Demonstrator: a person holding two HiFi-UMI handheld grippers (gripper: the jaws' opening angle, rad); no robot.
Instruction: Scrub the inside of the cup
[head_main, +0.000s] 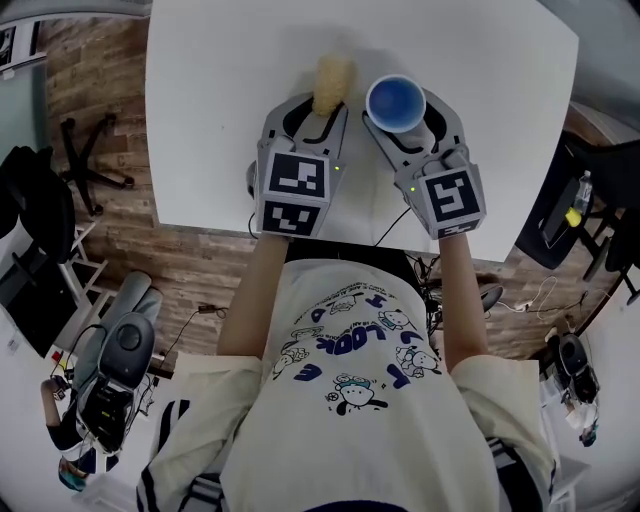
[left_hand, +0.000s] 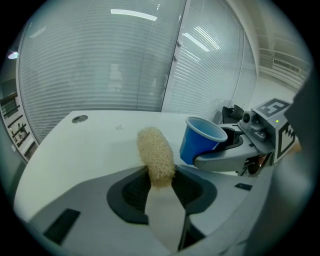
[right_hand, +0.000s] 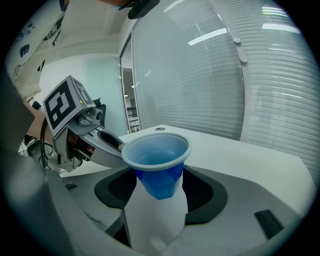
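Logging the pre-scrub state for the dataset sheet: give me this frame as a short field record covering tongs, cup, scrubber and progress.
left tongs: shut on the scrubber
right tongs: shut on the blue cup
scrubber: beige, bristly, sticks out past the tongs' tips
blue cup: upright, mouth up, nothing visible inside
scrubber vs blue cup: side by side, apart; scrubber outside the cup
surface: white table below both
scrubbing: not yet begun
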